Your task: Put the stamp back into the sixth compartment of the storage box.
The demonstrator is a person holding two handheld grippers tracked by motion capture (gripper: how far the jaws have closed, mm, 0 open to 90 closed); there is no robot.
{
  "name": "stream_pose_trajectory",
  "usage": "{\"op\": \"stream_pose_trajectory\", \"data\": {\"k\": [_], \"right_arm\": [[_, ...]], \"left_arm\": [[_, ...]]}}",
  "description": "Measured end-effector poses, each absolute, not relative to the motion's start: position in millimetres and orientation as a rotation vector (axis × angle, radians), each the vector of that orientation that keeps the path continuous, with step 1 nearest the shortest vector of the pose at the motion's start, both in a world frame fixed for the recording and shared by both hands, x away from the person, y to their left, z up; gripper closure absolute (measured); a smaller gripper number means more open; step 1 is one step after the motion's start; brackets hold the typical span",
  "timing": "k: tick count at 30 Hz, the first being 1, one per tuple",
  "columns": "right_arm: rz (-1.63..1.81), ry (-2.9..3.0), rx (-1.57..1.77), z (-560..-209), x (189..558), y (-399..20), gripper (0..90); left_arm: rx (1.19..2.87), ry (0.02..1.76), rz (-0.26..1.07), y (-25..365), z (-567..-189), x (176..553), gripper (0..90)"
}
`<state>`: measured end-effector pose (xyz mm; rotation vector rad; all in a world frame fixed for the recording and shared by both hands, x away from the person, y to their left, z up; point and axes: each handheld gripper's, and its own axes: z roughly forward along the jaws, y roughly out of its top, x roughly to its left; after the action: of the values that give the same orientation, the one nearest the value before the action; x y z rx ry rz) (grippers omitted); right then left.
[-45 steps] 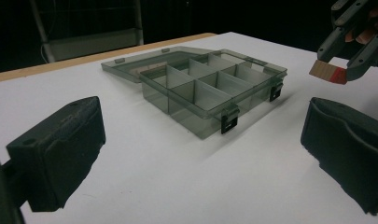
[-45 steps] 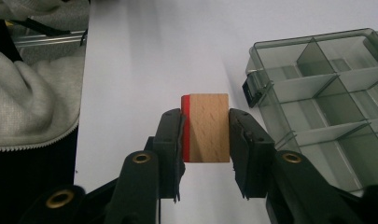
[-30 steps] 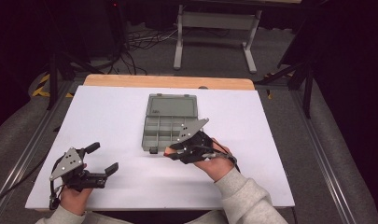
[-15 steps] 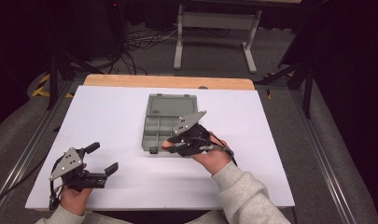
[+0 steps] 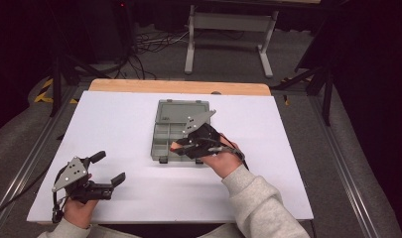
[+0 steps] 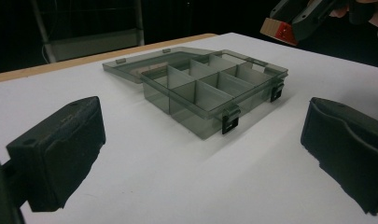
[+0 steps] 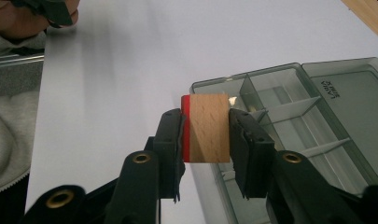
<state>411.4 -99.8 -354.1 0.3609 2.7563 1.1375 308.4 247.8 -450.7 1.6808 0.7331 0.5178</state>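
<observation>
A grey see-through compartment box [image 5: 176, 133] lies open in the middle of the white table, its lid flat behind it; the box [image 6: 210, 91] has several empty compartments. My right gripper [image 5: 181, 146] hovers over the box's near part, shut on a wooden block [image 7: 206, 128] with a red face; the block [image 5: 174, 146] points left, and the block [image 6: 277, 29] also appears at the top right of the left gripper view. My left gripper [image 5: 109, 168] rests at the table's front left, open, with nothing between its jaws. The box [image 7: 294, 121] sits just beyond the held block.
The white table top [image 5: 114, 119] ends at a wooden strip [image 5: 178, 87] at the back. Metal rails run along both sides. Behind the table stand a metal frame [image 5: 228, 25] and cables on the floor.
My right gripper has carried the block up and leftward, from beside the box's front right corner to over its near compartments. The left gripper has stayed still.
</observation>
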Motion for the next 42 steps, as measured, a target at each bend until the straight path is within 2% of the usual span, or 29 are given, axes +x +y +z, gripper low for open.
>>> {"op": "stream_pose_trajectory", "data": {"k": [16,42], "right_arm": [[1.098,2.766,0.379,-354,430,-87,66.2],[1.014,2.791,0.442,-374,457,-81,66.2]], "left_arm": [[1.671,0.735,0.514,248,-451,308,0.7],[1.681,0.732,0.515,248,-451,309,0.7]]}}
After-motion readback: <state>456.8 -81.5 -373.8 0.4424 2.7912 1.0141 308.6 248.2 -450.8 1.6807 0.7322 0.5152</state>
